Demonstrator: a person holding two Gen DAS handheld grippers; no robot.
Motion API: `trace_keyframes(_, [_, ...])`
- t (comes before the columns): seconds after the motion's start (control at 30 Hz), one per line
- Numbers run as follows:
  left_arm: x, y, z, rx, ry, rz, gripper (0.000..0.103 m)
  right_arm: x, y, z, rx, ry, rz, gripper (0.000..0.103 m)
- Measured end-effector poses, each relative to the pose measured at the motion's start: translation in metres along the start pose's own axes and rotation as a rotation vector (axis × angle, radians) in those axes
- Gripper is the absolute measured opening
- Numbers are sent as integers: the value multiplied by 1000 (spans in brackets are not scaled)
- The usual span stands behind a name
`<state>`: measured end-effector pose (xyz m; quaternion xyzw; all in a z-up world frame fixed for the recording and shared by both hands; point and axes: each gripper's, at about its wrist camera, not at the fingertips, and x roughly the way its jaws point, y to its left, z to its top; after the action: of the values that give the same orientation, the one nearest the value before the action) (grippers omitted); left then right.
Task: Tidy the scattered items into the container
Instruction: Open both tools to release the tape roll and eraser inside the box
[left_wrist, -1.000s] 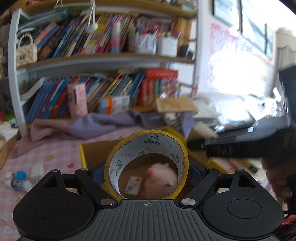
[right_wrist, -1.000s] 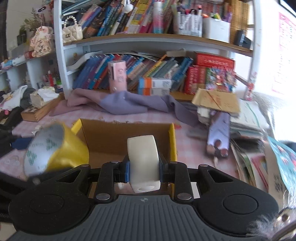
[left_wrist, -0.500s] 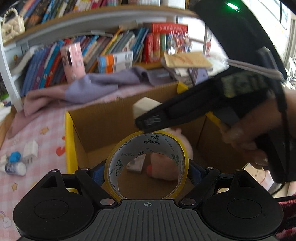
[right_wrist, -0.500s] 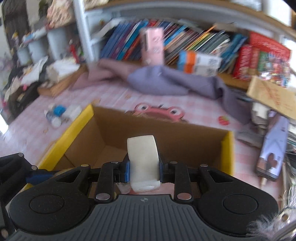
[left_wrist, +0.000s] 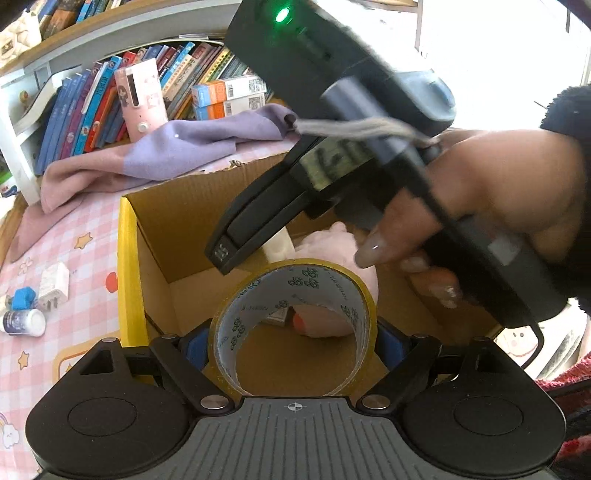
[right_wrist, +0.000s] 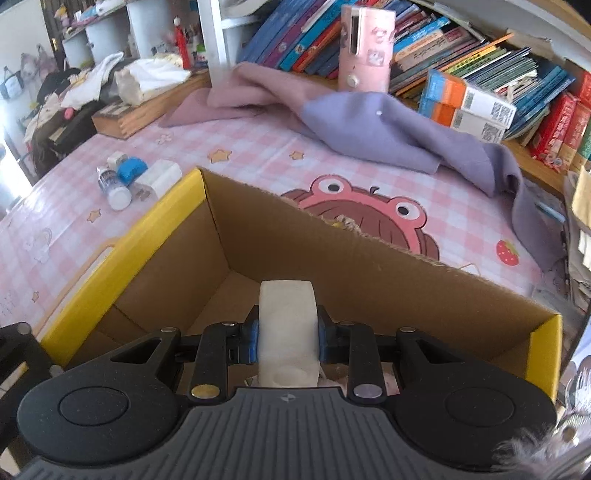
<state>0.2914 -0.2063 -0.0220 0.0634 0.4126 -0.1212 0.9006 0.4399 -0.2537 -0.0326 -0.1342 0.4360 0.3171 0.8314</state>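
Observation:
My left gripper (left_wrist: 293, 341) is shut on a roll of yellow tape (left_wrist: 295, 288), held above the open cardboard box (left_wrist: 127, 258) with yellow edges. A pink plush toy (left_wrist: 332, 243) and a small packet lie on the box floor. The right gripper (left_wrist: 273, 243), held by a hand (left_wrist: 480, 192), reaches into the box from the upper right. In the right wrist view that gripper (right_wrist: 286, 341) is shut on a white block (right_wrist: 286, 321), low inside the box (right_wrist: 122, 254) near its far left corner.
On the pink checked tablecloth (right_wrist: 258, 158) left of the box lie a small white bottle (right_wrist: 114, 188), a blue cap (right_wrist: 129, 170) and a white plug (right_wrist: 159, 177). A purple cloth (right_wrist: 369, 122) and a bookshelf (right_wrist: 461, 66) stand behind.
Both grippers tipped down over the box. The right gripper swung across from the right and sank into the box with the white block. The tape roll stayed gripped on the left.

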Motion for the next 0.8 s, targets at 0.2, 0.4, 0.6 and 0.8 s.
trace_keyframes(0.2, [2,2,2,5,-5,7,89,24,-10,-2,60,75,9,29])
trace_keyframes(0.4, [-4,3,0,7,-29,61,93,9,-10,-2,82,8,28,56])
trace_keyframes(0.6, [-18,2,-2,29,-104,69,93,-21,-9,-3,107,-66,20,59])
trace_keyframes(0.8, [-35,-2,-10,43,-170,59,93,-51,-1,-9,118,-133,-7,62])
